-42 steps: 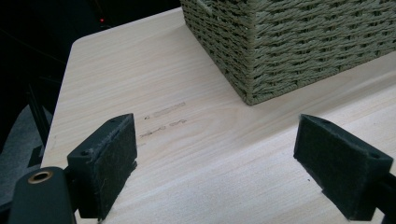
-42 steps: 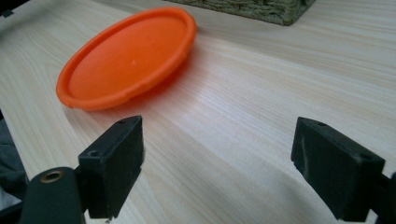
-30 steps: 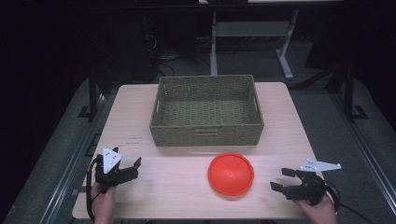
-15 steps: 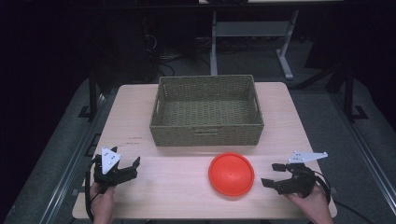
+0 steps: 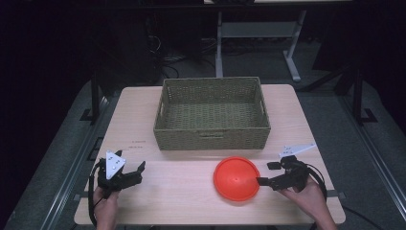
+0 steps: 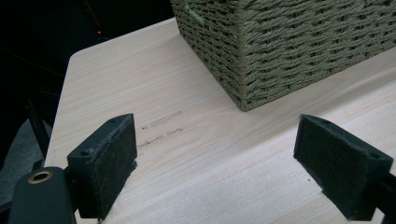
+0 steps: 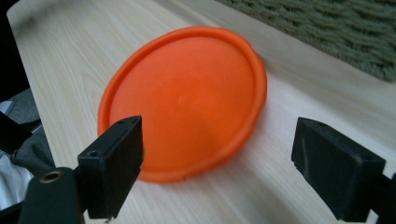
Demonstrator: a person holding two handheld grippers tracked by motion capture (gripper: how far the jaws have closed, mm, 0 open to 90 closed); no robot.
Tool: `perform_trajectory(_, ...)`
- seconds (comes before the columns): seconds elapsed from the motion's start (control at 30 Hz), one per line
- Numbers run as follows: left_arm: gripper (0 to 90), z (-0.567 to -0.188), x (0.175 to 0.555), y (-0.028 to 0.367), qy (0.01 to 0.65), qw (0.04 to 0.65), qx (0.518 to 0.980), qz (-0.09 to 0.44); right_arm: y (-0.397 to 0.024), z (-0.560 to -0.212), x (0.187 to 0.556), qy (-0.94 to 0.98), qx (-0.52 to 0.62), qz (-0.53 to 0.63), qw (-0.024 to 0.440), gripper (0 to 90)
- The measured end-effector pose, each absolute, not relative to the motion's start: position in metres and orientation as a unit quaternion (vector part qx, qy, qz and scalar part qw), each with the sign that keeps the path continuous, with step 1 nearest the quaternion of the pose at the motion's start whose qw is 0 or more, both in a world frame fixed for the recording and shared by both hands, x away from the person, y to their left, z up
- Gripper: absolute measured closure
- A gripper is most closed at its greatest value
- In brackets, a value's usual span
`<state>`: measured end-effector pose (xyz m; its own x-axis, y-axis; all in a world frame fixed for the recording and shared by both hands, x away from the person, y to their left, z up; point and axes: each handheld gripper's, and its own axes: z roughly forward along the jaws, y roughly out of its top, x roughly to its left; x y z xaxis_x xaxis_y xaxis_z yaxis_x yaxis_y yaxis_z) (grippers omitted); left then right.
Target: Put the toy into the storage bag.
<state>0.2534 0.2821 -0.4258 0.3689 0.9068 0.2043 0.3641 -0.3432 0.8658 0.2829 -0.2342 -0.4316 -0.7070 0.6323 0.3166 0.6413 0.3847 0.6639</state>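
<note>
- The pale wood-grain worktop carries everything; its front half is mostly bare.
- A rectangular basket of woven olive-green fibre stands in the middle of the worktop towards the far edge, open at the top and with nothing visible inside.
- A round, shallow disc of bright orange plastic lies flat near the front edge, right of centre and just in front of the basket. It is likely the thing to be moved.
- The disc looks light, thin and stiff, with a smooth face that would probably be slippery. The raised rolled rim is the best hold: one jaw over it and one under, at the side nearest the right hand.
- The right hand-held gripper sits just beside the disc's right rim, with its jaws wide apart and nothing between them. In the right gripper view one jaw overlaps the near rim.
- The left hand-held gripper rests near the front left corner, well apart from the disc. Its jaws are spread wide over bare wood, pointing at the basket's near corner.
</note>
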Motion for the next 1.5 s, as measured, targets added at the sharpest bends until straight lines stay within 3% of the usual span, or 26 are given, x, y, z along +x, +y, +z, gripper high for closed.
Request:
perform_trajectory(0.37,12.8,-0.426,0.254,0.281,0.429,0.376,0.738,0.361,-0.218,-0.426,0.302,-0.84,-0.372,-0.394,0.005,16.7)
perform_trajectory(0.77,12.8,-0.426,0.253,0.281,0.428,0.376,0.737,0.363,-0.205,-0.441,0.32,-0.856,-0.374,-0.356,0.016,24.1)
perform_trajectory(1.5,12.8,-0.425,0.253,0.281,0.428,0.374,0.737,0.365,-0.203,-0.455,0.333,-0.866,-0.376,-0.328,0.044,50.2)
